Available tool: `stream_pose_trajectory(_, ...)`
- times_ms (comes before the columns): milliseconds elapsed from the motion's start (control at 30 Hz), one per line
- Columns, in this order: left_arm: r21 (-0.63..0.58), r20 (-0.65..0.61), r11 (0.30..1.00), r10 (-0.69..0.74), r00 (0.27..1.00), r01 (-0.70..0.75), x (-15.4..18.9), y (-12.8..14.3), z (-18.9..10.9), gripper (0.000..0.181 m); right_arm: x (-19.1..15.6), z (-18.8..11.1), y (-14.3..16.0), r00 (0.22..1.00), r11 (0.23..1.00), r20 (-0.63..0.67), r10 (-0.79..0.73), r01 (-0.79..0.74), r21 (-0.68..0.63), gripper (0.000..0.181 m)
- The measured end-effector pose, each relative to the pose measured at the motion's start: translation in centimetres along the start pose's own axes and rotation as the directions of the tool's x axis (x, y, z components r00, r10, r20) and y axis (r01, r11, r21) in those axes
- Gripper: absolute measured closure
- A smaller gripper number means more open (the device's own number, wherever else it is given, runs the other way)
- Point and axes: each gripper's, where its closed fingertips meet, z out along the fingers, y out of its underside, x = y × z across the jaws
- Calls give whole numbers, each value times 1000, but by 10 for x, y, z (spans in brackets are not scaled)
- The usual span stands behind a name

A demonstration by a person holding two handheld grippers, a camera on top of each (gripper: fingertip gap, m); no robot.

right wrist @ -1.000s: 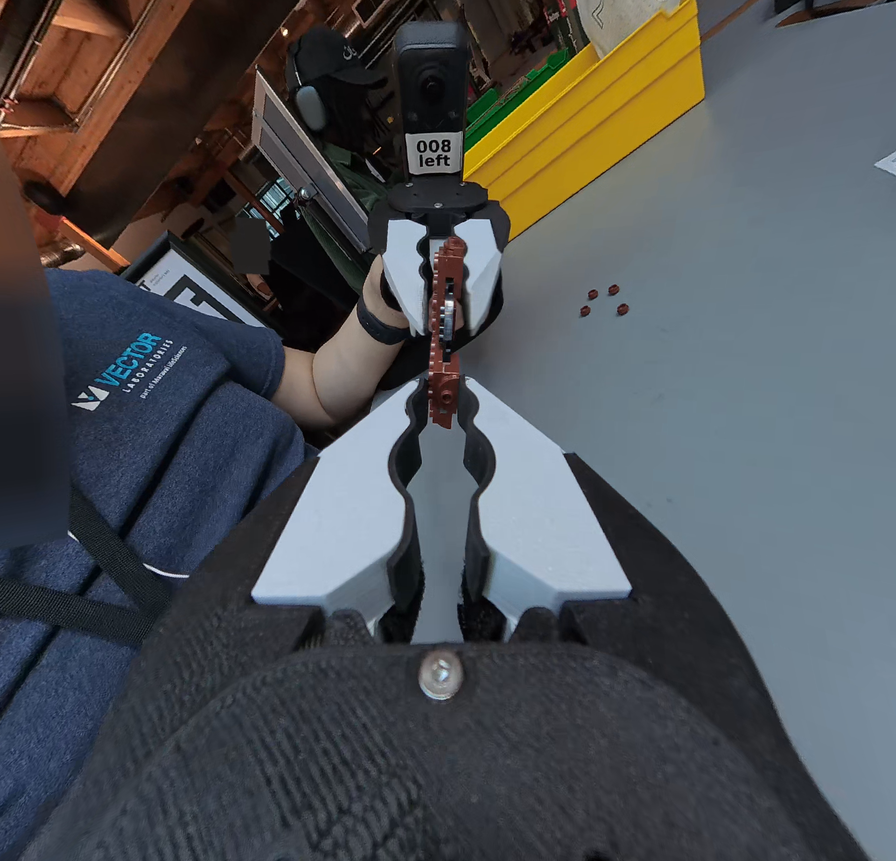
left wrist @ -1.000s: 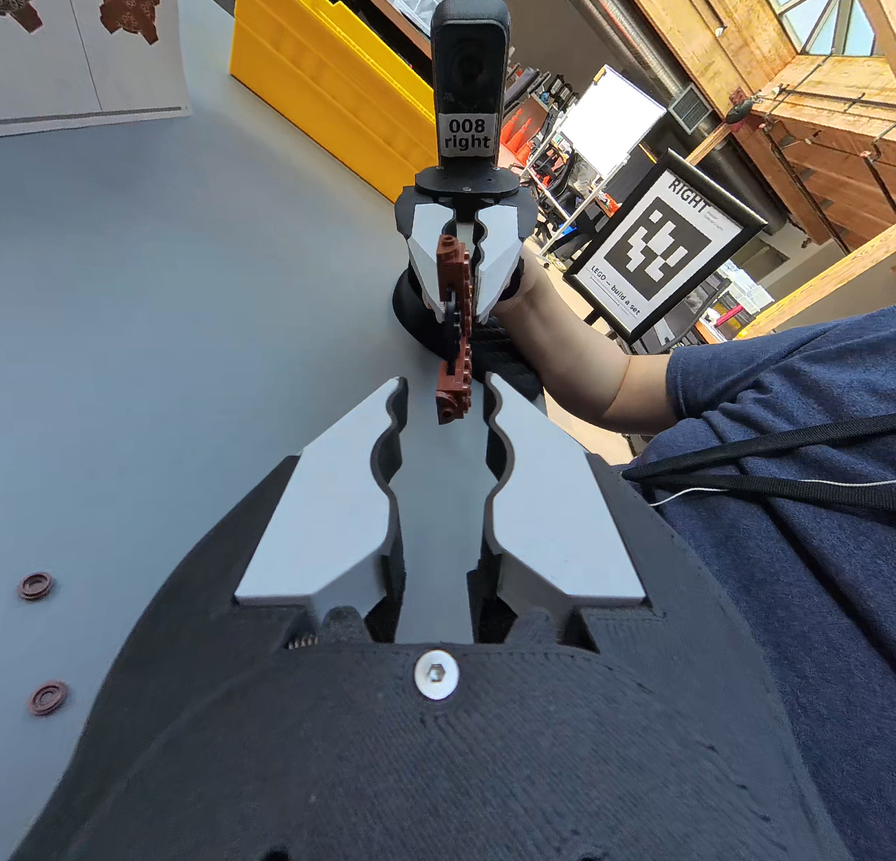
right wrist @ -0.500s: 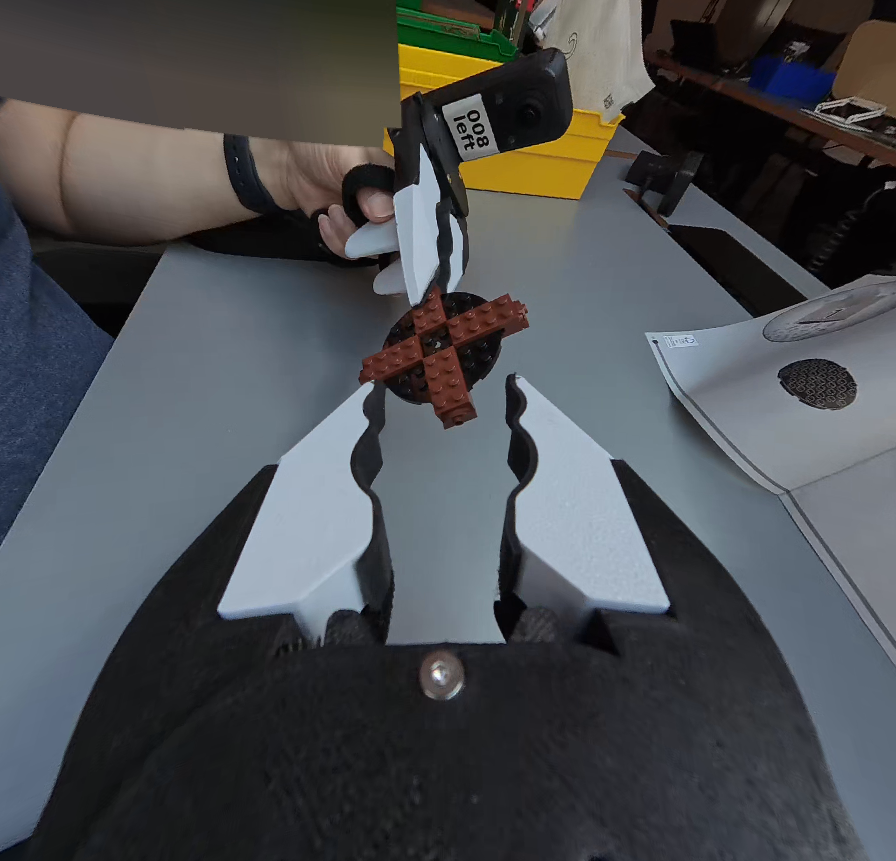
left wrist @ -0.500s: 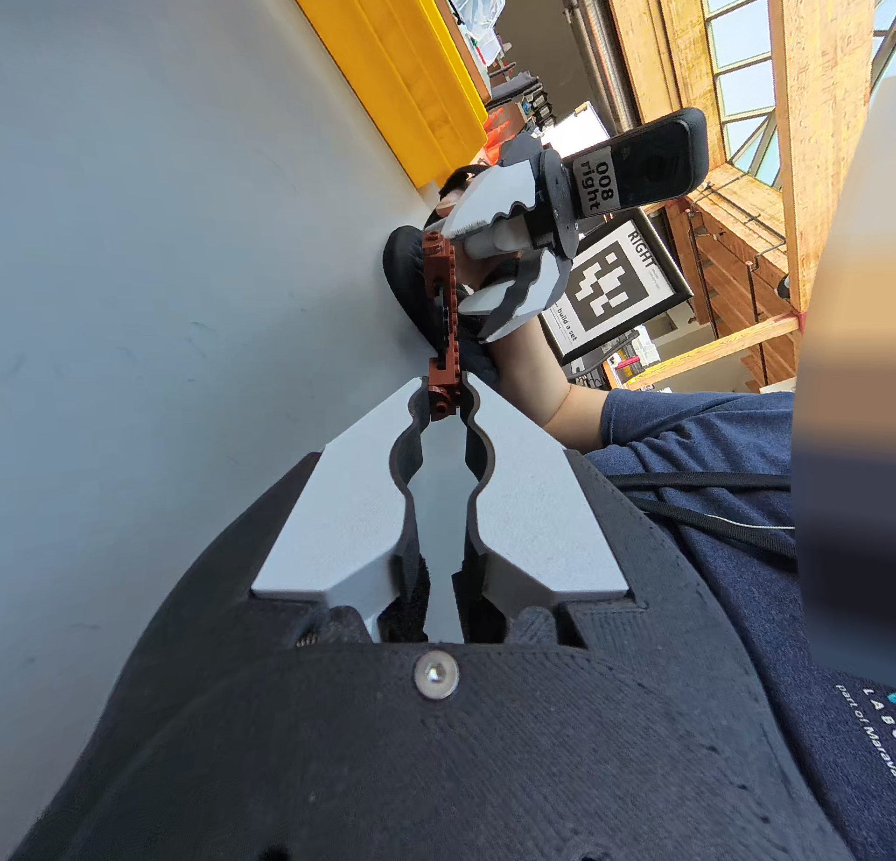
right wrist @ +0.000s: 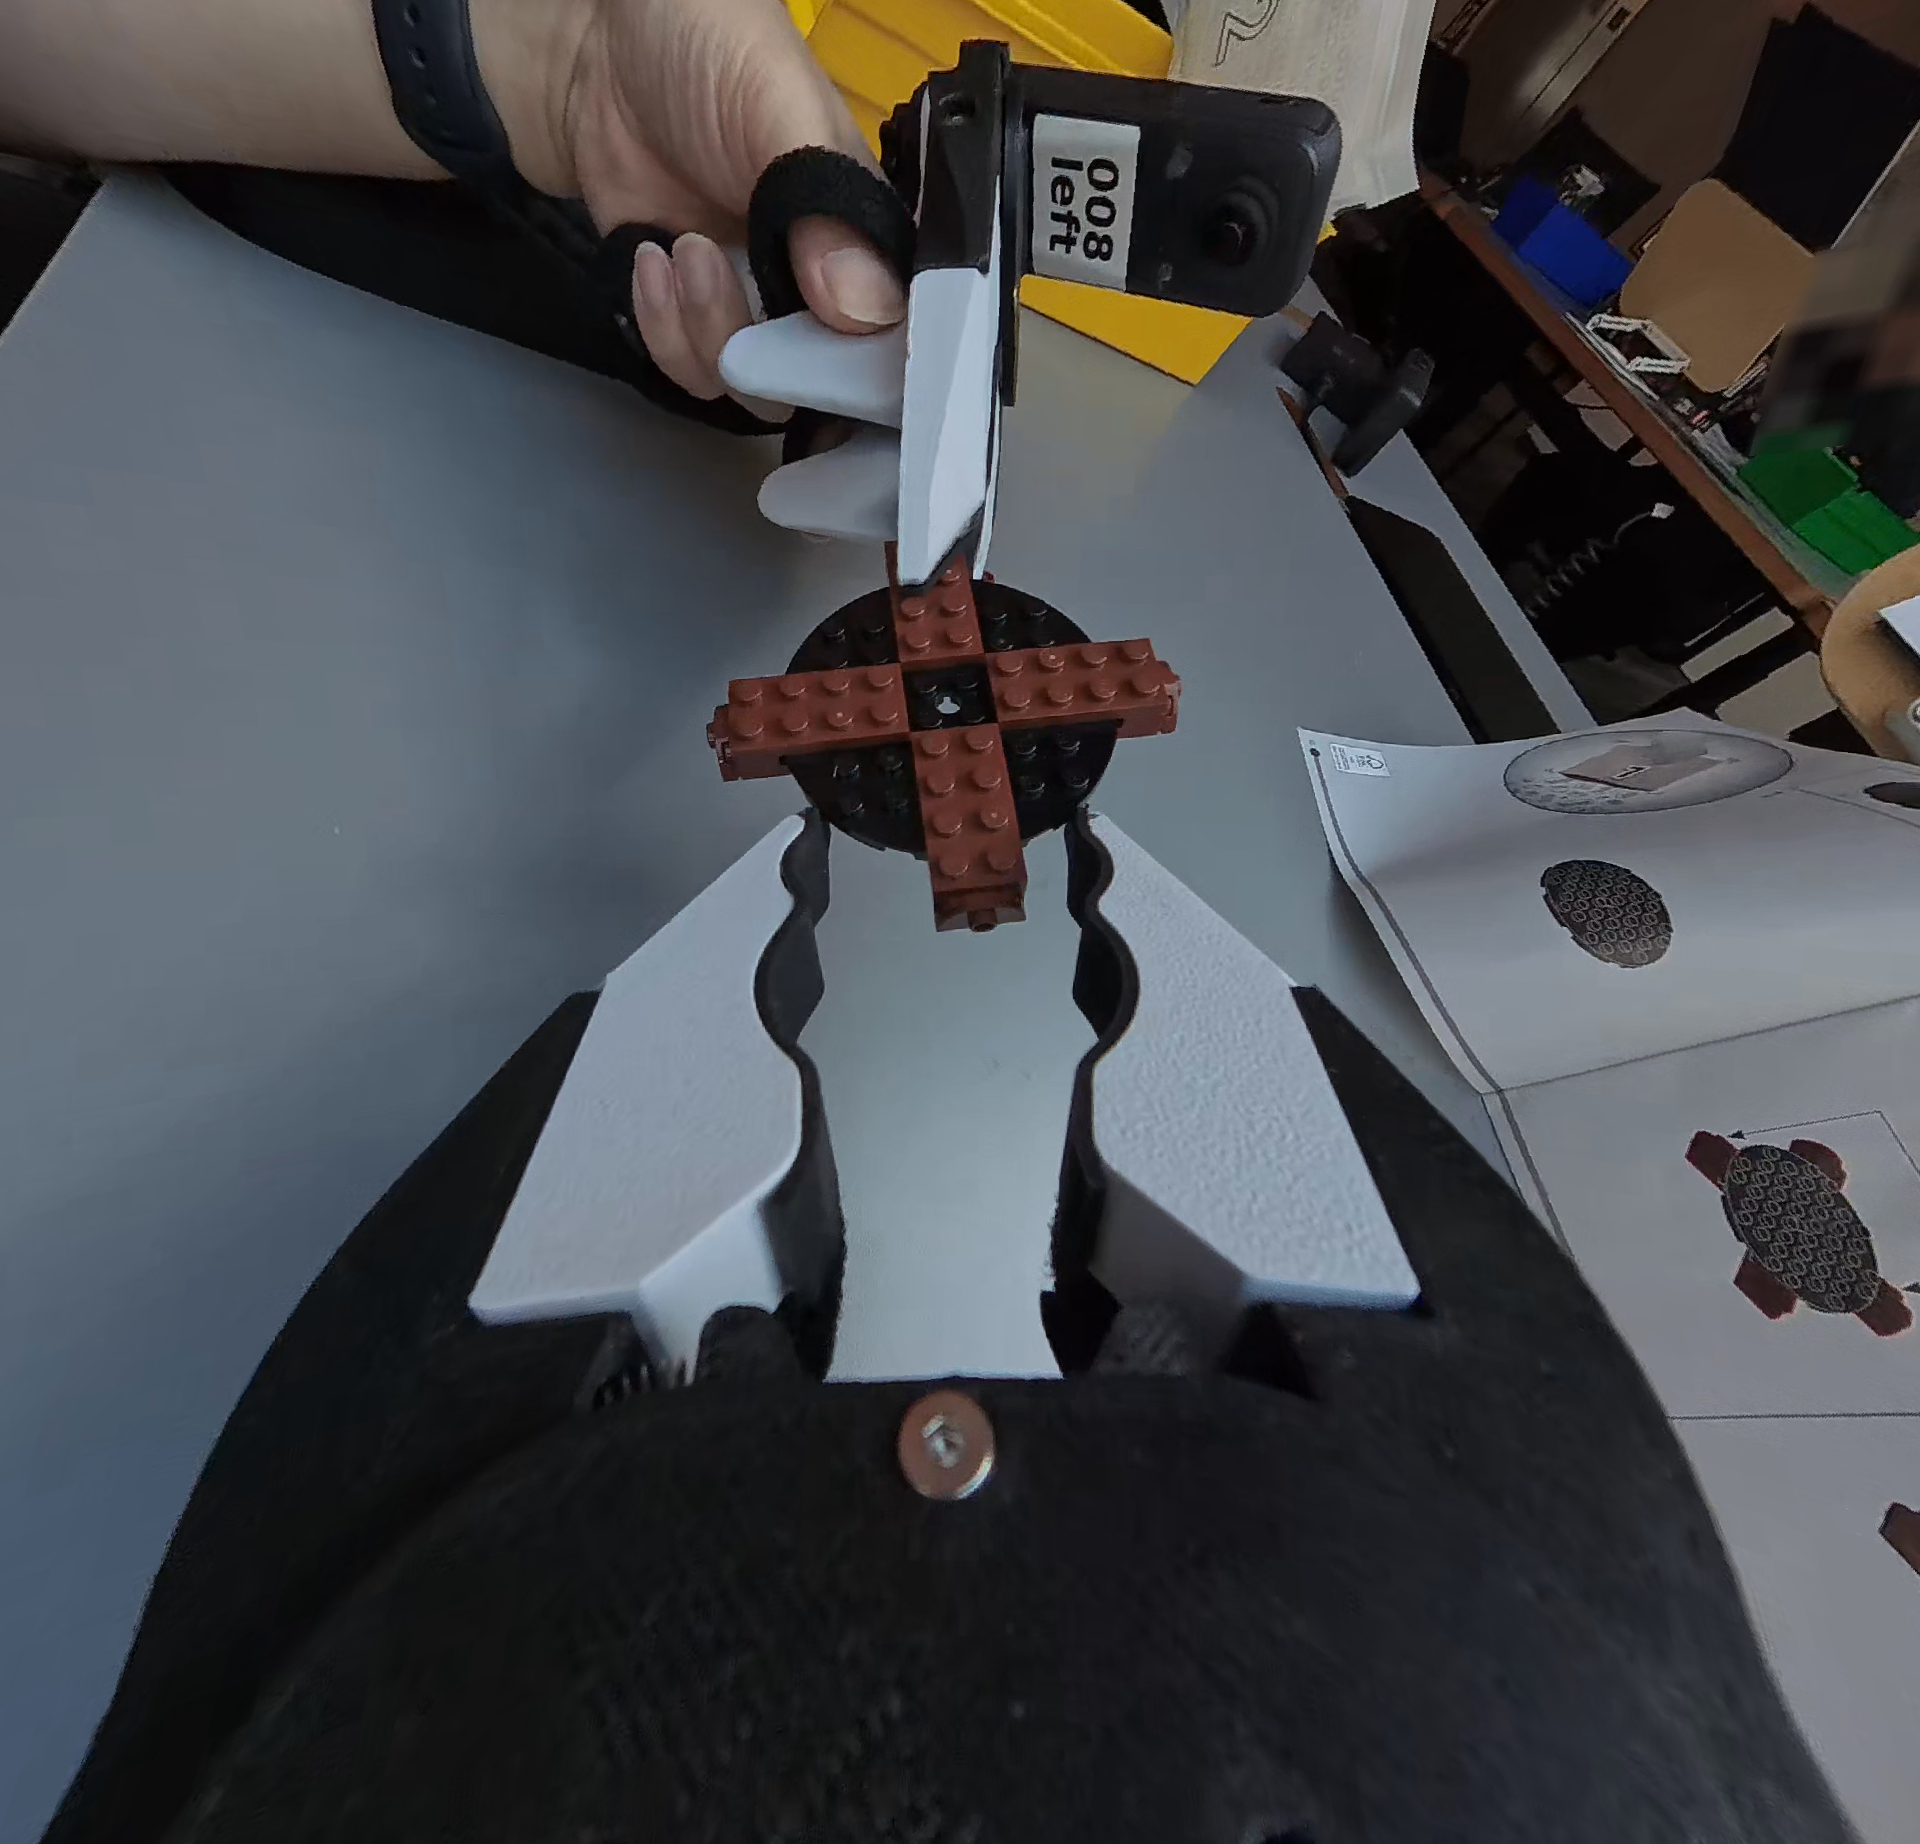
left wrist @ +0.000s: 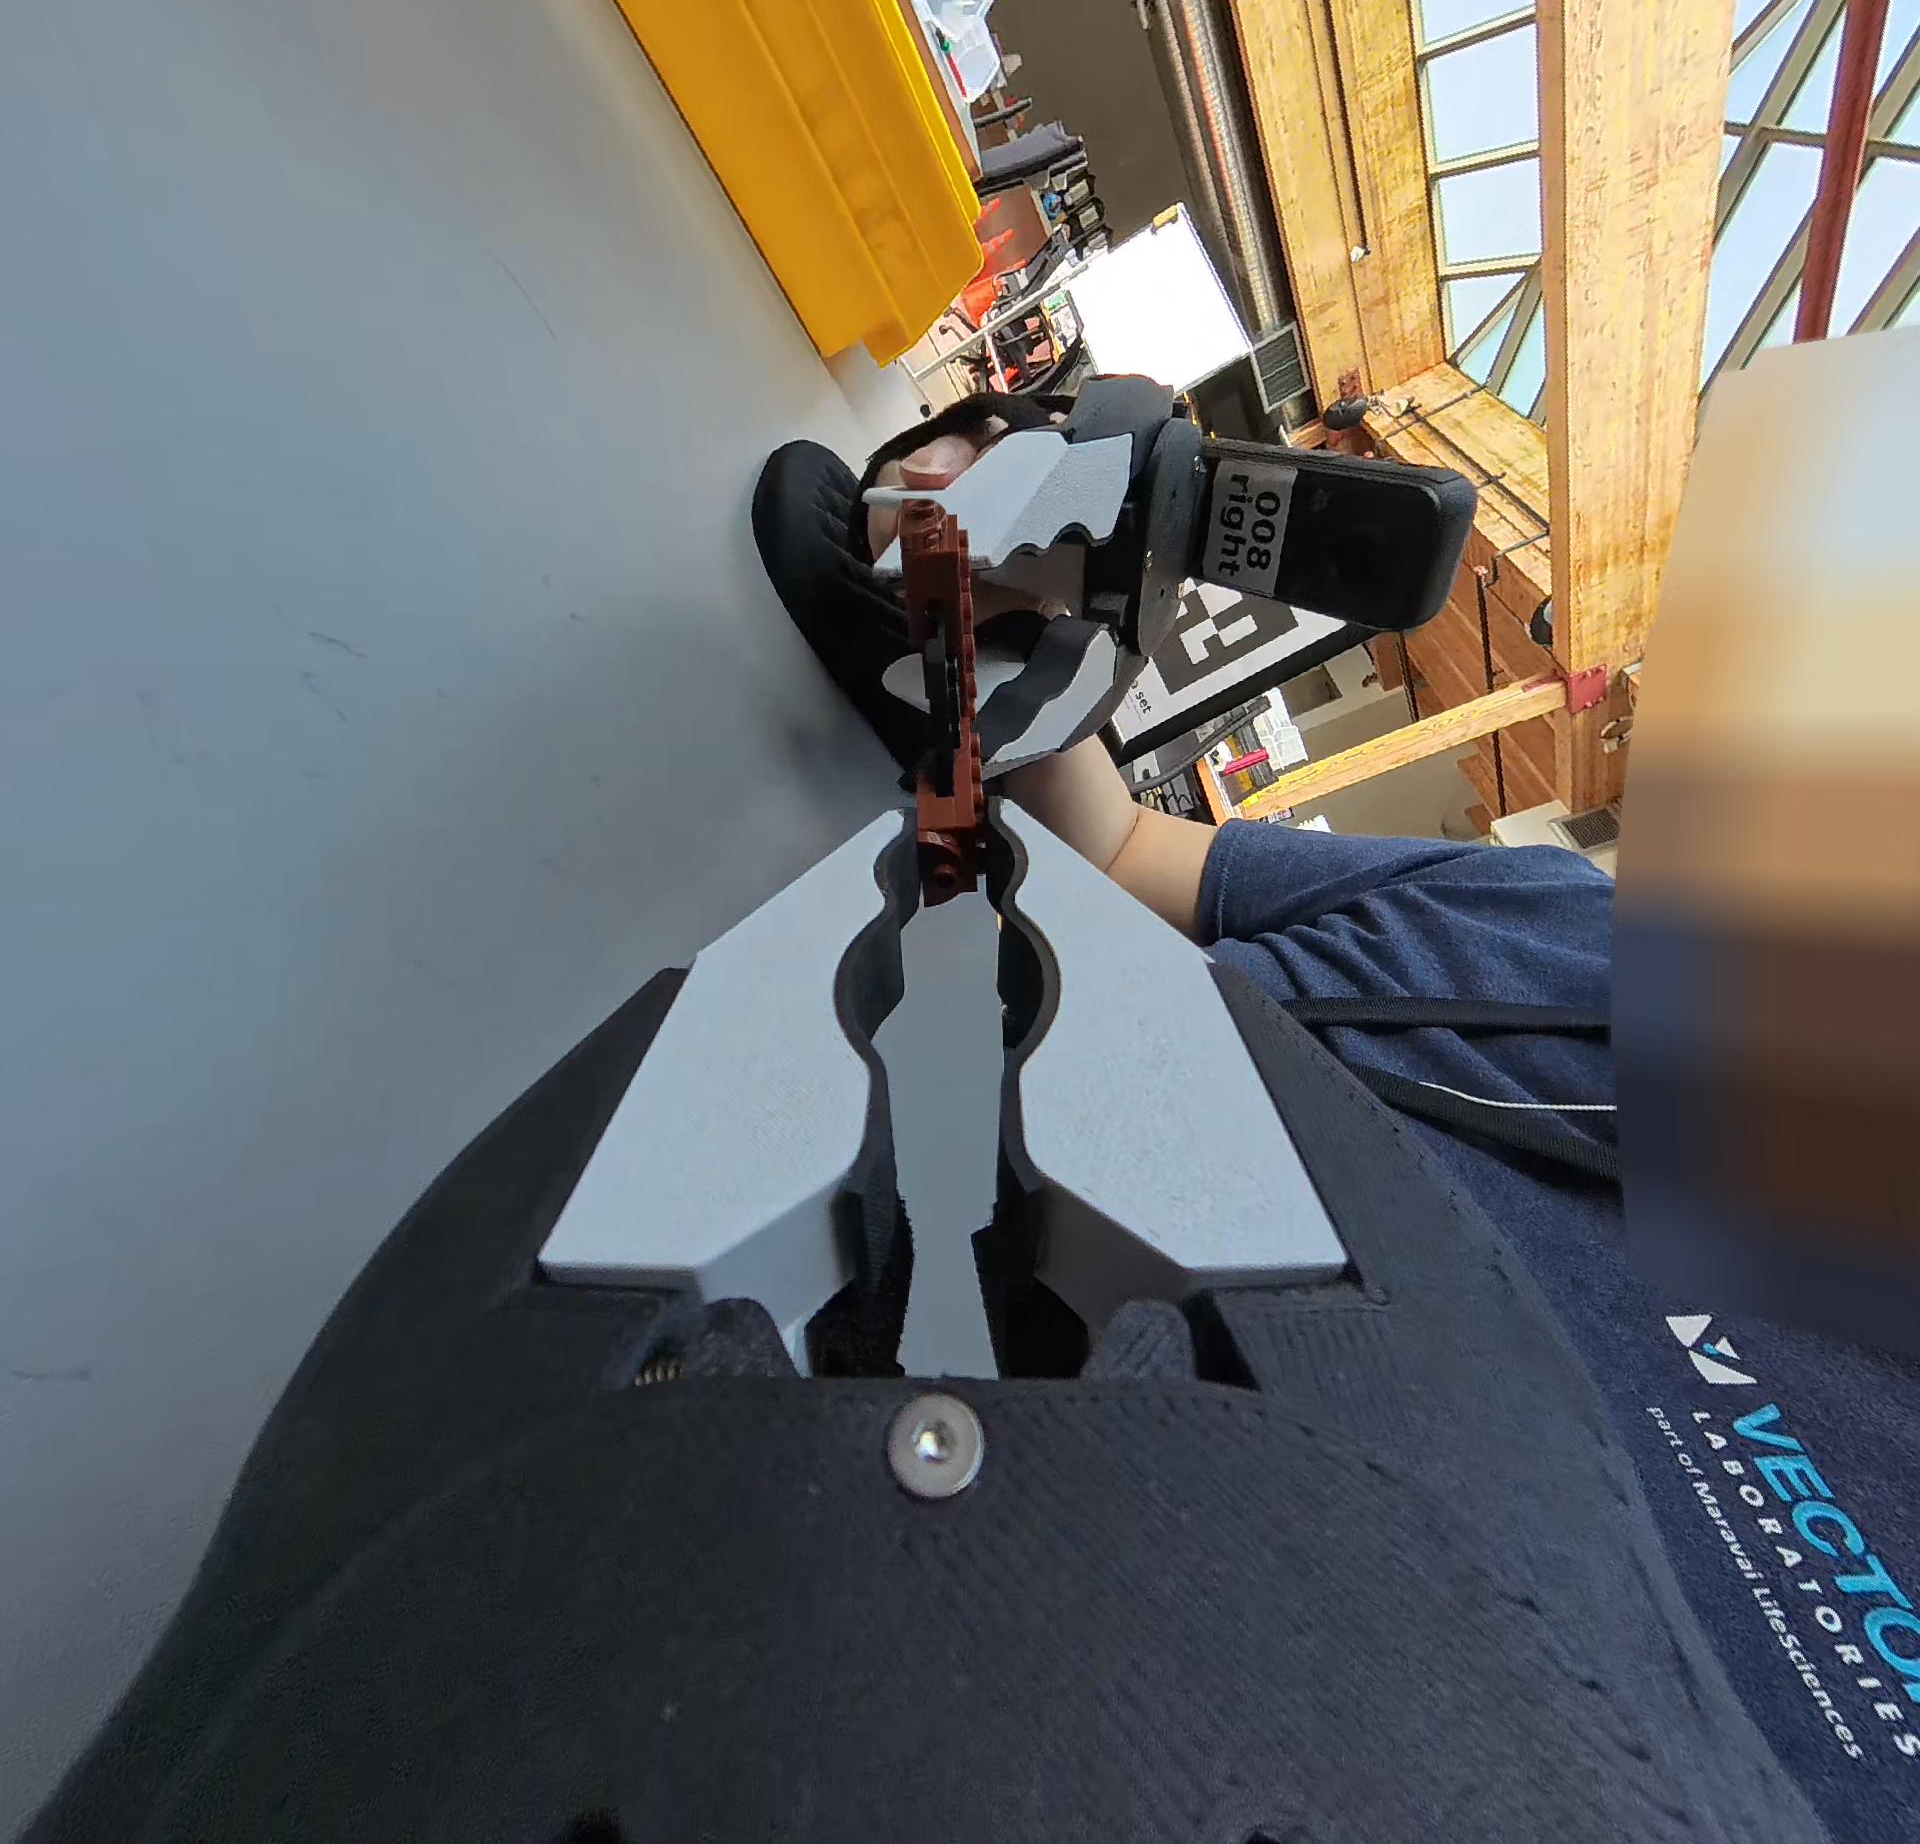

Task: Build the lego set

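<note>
The Lego assembly [right wrist: 940, 729] is a black round plate with a brown cross of plates on it. My left gripper [left wrist: 948, 838] is shut on the end of one brown arm and holds the assembly above the grey table [right wrist: 312, 651]. In the right wrist view the left gripper [right wrist: 940, 573] pinches the cross's far arm. My right gripper [right wrist: 943, 838] is open, and the near brown arm lies between its fingertips without touching them. In the left wrist view the assembly [left wrist: 948, 672] is edge-on and the open right gripper [left wrist: 904, 589] straddles it.
An instruction sheet [right wrist: 1662, 963] lies on the table to the right. Yellow bins [right wrist: 935, 18] stand at the far edge, with a small black object [right wrist: 1361, 392] near them. The person's navy-clad torso [left wrist: 1455, 963] is close by on the right of the left wrist view. Both grippers' tips are close together, under 4 cm apart.
The right gripper held the assembly a second ago; the left gripper closed on it, then the right let go and opened. The grippers have turned about a quarter turn relative to each other.
</note>
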Motion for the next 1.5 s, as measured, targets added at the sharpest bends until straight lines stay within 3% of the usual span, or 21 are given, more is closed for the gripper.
stream_pose_trajectory(67,30,13,1000,8,1000,-9,-2,-5,-2,171,3,0,0,999,999,-9,36,-36,-1,140)
stream_pose_trajectory(100,51,37,998,17,999,-19,-6,-9,-3,169,4,0,1,999,999,-13,38,-39,-12,164)
stream_pose_trajectory(133,67,57,997,26,998,-30,-9,-12,-5,166,5,0,4,999,999,-21,35,-36,-25,166)
stream_pose_trajectory(367,77,97,995,57,994,-65,-14,-15,-9,172,2,12,20,999,992,-24,43,-46,-117,162)
stream_pose_trajectory(533,151,163,981,95,982,-120,-17,-29,-16,172,26,-7,17,983,985,-92,157,-163,-62,136)
stream_pose_trajectory(700,177,174,976,99,980,-130,-19,-31,-10,172,25,-18,5,992,996,-91,87,-86,9,140)
stream_pose_trajectory(867,166,161,978,99,982,-126,-17,-28,-5,172,19,-9,14,995,998,-91,30,-35,-60,145)
stream_pose_trajectory(1033,199,139,974,77,987,-104,-17,-30,0,172,24,-3,22,989,988,-124,83,-98,-117,156)
stream_pose_trajectory(1233,187,166,976,79,983,-110,-24,-28,2,172,24,0,31,987,974,-160,-13,-23,-226,165)
stream_pose_trajectory(1333,193,117,975,88,989,-110,-16,-30,4,167,28,-7,30,986,972,-166,-29,-10,-233,166)
stream_pose_trajectory(1400,213,112,969,104,988,-126,-12,-35,2,150,47,-23,36,965,957,-231,-124,56,-283,166)
stream_pose_trajectory(1500,242,185,948,162,969,-205,-15,-44,-9,146,91,-65,57,895,896,-323,-307,158,-415,166)
